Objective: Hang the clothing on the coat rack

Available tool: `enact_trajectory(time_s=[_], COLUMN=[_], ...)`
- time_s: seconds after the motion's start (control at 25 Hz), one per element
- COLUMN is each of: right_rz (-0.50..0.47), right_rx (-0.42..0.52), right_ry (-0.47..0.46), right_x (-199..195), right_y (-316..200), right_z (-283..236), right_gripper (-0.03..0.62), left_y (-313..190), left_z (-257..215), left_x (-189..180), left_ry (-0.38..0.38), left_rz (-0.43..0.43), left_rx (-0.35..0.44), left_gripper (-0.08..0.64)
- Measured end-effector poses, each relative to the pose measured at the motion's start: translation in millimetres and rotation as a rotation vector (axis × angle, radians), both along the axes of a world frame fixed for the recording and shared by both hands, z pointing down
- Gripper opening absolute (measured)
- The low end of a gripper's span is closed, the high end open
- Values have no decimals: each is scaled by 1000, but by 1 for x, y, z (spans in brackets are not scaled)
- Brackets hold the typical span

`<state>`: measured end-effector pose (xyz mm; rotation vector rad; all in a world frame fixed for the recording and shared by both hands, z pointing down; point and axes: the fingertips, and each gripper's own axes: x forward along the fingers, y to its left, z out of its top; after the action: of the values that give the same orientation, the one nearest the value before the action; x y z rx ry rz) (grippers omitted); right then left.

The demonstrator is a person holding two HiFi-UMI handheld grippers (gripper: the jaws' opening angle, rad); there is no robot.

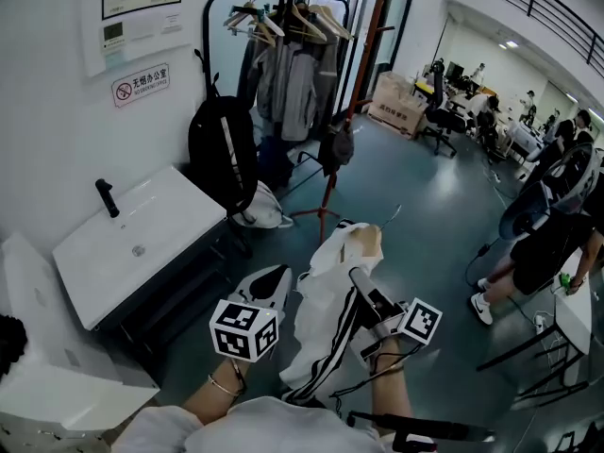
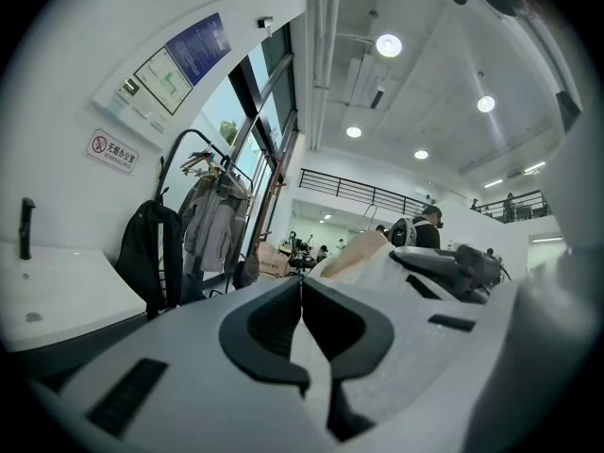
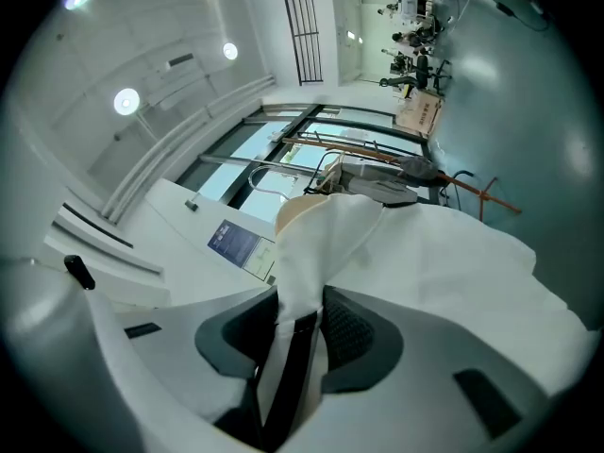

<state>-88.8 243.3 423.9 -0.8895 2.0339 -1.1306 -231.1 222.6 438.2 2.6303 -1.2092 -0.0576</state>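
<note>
Head view: one white garment [image 1: 326,319] (black-striped) clamped in right tongs [image 3: 302,295]; left tongs [image 2: 302,283] pressed together; one coat rack [image 1: 274,26].

Left gripper [image 2: 301,289] jaws together; right gripper [image 3: 302,296] clamped on clothing [image 3: 427,253]

A red-circled no-smoking sign [image 1: 141,84] on the white wall [image 1: 47,130] bears lettering too small to read.
</note>
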Motion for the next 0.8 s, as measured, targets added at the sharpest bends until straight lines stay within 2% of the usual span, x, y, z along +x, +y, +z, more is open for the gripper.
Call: enact_trajectory(time_s=[0.4, 0.8], right_rz=[-34, -49], right_rx=[-4, -11], right_ry=[23, 19], right_x=[36, 74], right_y=[-66, -116], right_z=[-3, -1], right_gripper=[143, 143], left_y=[-72, -123], left_z=[-3, -10], left_x=[31, 66], left_ry=[22, -5], left_rz=[-53, -67], left_rx=[-4, -2], left_gripper=[9, 9])
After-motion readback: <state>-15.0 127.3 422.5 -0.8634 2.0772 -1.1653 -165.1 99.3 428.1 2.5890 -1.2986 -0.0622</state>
